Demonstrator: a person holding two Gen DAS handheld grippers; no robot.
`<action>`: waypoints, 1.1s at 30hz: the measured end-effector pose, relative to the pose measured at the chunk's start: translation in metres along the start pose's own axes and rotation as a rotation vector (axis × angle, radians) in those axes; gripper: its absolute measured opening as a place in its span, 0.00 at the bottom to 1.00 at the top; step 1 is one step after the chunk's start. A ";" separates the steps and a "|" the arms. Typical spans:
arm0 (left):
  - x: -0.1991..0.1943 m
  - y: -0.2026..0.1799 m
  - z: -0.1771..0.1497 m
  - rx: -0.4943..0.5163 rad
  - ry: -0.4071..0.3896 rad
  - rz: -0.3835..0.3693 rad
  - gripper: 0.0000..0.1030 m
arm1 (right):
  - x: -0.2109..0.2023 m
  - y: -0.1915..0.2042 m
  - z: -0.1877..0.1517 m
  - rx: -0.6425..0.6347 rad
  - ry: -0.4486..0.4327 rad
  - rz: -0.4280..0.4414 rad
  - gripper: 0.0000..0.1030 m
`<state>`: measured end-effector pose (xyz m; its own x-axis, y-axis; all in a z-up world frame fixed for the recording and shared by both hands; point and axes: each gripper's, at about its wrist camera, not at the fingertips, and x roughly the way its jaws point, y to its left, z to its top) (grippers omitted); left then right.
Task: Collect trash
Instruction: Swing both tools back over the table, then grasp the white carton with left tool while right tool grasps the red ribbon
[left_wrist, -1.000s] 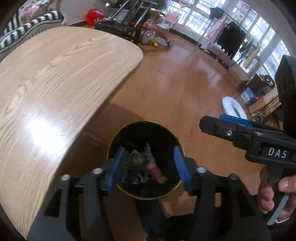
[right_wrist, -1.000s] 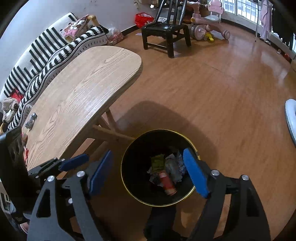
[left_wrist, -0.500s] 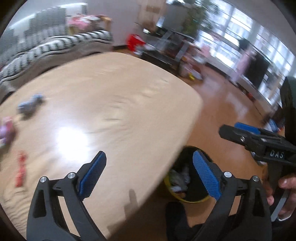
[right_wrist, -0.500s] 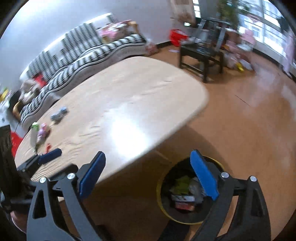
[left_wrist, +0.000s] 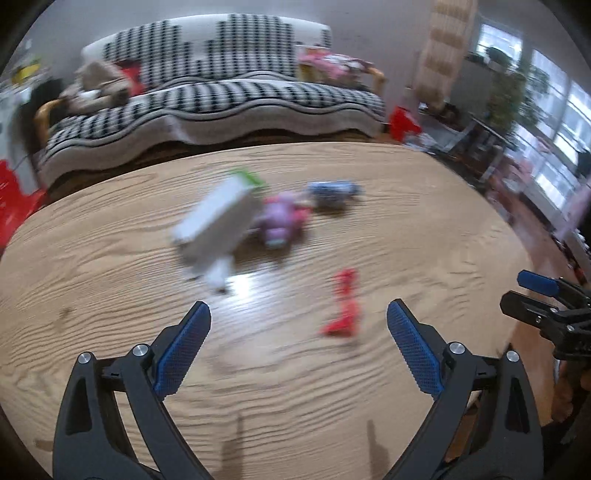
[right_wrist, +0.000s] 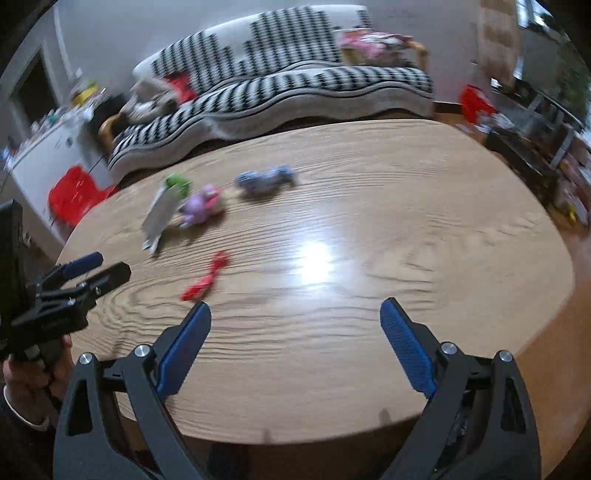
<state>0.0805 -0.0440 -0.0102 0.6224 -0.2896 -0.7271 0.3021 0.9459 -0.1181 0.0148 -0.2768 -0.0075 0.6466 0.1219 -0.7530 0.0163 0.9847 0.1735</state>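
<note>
Hovering over the near edge of the table (left_wrist: 461, 221), the left hand-held gripper (left_wrist: 298, 341) stands spread wide with nothing between its blue pads; its jaws have just been opening. The right hand-held gripper (right_wrist: 295, 338) hangs alongside, equally wide and empty, its jaws also having just opened.

Judged from the table alone, collecting is only partly done, since four pieces of trash still lie on the wood. Nearest is the red wrapper (left_wrist: 343, 308), just ahead of the left hand-held gripper. Farther back sit a white carton (left_wrist: 216, 225) with a green end, a crumpled purple wrapper (left_wrist: 280, 219) touching or just beside it, and a blue wrapper (left_wrist: 332, 190) a little apart. Motion blur hides their finer detail.

Bare wood surrounds the red wrapper, so either hand-held gripper should reach it freely. The carton and purple wrapper crowd each other, which could make a clean single pick awkward. Beyond the table's far edge stands a striped sofa (right_wrist: 295, 81), well clear of the work.
</note>
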 end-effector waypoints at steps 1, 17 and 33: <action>-0.001 0.007 -0.002 -0.011 0.002 0.015 0.91 | 0.008 0.013 0.001 -0.021 0.008 0.006 0.87; 0.013 0.065 0.014 -0.035 -0.022 0.111 0.91 | 0.086 0.078 0.010 -0.112 0.081 0.000 0.79; 0.120 0.049 0.068 0.224 0.036 0.087 0.91 | 0.141 0.093 0.021 -0.218 0.128 -0.032 0.57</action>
<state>0.2188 -0.0426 -0.0571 0.6285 -0.1995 -0.7518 0.4037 0.9098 0.0961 0.1232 -0.1707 -0.0844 0.5462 0.0917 -0.8326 -0.1389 0.9901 0.0179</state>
